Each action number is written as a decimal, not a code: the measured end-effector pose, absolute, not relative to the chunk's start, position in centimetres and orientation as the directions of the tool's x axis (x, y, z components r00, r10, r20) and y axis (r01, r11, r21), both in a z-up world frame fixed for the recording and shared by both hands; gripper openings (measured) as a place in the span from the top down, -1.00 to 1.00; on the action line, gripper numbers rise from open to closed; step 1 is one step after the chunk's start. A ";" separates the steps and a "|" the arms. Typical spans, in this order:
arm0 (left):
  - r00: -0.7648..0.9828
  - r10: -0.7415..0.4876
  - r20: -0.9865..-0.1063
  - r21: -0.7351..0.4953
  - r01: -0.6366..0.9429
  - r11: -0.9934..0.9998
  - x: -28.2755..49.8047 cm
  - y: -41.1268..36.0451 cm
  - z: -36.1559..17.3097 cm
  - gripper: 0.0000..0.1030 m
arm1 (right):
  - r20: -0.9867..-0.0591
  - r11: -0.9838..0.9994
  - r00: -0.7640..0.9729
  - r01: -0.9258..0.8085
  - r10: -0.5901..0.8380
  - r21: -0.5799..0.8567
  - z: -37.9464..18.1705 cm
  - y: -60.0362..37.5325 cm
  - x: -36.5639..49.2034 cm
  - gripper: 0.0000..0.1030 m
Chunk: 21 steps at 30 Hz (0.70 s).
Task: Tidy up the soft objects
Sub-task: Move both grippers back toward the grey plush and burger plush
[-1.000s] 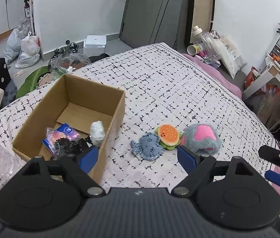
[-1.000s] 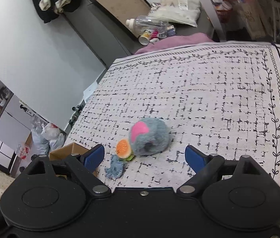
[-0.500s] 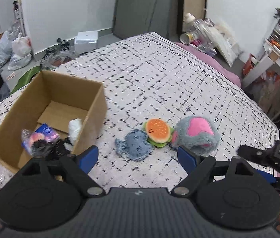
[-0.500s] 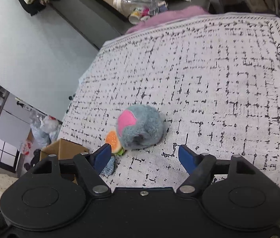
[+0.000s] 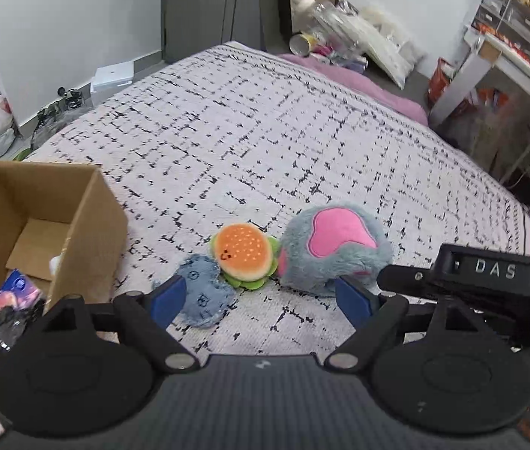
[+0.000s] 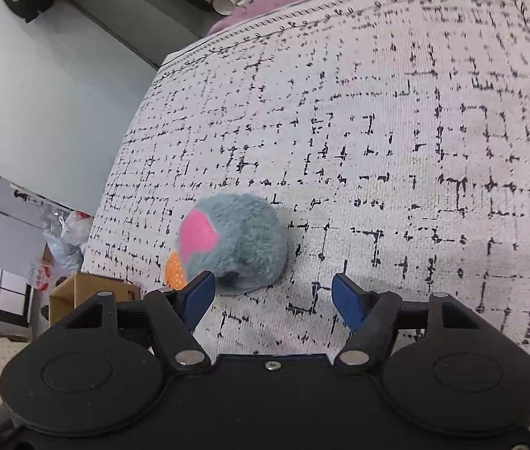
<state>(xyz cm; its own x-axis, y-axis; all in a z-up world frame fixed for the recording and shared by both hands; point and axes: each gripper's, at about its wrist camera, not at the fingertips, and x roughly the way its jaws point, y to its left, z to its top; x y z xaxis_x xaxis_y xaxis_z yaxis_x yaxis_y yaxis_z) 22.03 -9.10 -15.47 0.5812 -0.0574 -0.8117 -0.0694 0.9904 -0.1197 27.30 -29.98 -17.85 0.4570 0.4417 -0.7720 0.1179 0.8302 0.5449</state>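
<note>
The grey plush ball on the bed looks light and squashy, best pinched across its middle, and both tongs, left and right, are wide open and empty.

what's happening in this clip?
A person is tidying soft toys on a bed with a hand-held gripper in each hand. Three toys lie in a row: a blue plush, a burger plush and a grey-and-pink fuzzy toy. The right hand-held gripper is open and close to the fuzzy toy, not gripping it. The left hand-held gripper is open and empty. A cardboard box at the left already holds some items.
</note>
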 end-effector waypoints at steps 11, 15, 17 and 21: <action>0.585 -0.068 -0.808 -0.066 0.025 0.997 25.0 -11.5 -18.0 -0.66 | -0.716 0.752 0.485 0.165 0.502 0.638 -19.8 -31.3 29.2 -0.33; 0.615 -0.093 -0.783 -0.080 0.049 0.996 25.8 -11.8 -18.4 -0.65 | -0.695 0.731 0.500 0.165 0.517 0.662 -20.1 -31.6 29.7 -0.33; 0.622 -0.106 -0.776 -0.090 0.057 0.994 26.4 -11.9 -18.7 -0.60 | -0.688 0.726 0.503 0.159 0.523 0.669 -20.3 -31.6 30.0 -0.33; 0.635 -0.136 -0.760 -0.123 0.065 0.990 27.2 -12.0 -19.4 -0.22 | -0.678 0.723 0.513 0.149 0.527 0.675 -20.6 -31.6 30.4 -0.33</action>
<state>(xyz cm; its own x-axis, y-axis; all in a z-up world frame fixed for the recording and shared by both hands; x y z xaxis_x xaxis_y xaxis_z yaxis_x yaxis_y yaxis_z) 27.18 -12.00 -19.37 0.6349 -0.1362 -0.7605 0.0653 0.9903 -0.1229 30.44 -31.59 -20.57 0.5126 0.5267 -0.6781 0.1495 0.7229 0.6745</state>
